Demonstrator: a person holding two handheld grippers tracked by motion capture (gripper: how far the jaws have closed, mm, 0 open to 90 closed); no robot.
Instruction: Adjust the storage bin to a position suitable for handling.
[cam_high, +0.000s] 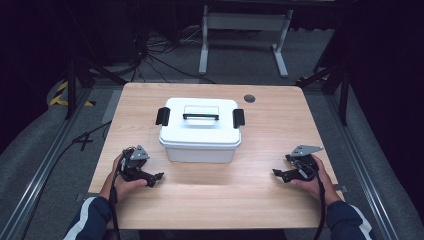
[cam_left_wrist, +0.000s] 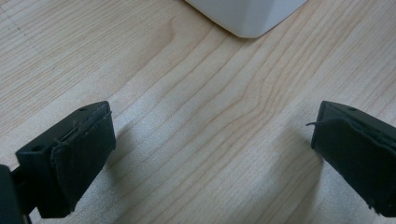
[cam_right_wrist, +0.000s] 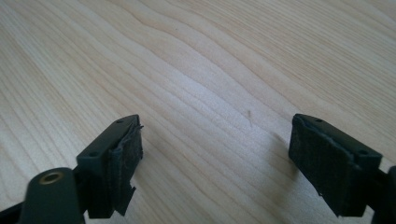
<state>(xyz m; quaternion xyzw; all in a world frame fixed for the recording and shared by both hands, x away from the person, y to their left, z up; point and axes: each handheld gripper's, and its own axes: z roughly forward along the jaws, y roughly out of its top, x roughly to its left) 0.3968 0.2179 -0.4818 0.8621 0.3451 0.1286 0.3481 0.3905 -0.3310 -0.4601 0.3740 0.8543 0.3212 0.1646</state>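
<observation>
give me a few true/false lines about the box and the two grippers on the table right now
1. The white box has its lid on. True.
2. The left gripper is clamped on the box's handle. False: it sits on the table in front of the box's left corner, jaws open, nothing between them.
3. The right gripper has open jaws with only bare wood between them. True.
4. The box stands at the table's near edge. False: it stands towards the far side, beyond both grippers.
5. A black latch sits on each short end of the box. True.
</observation>
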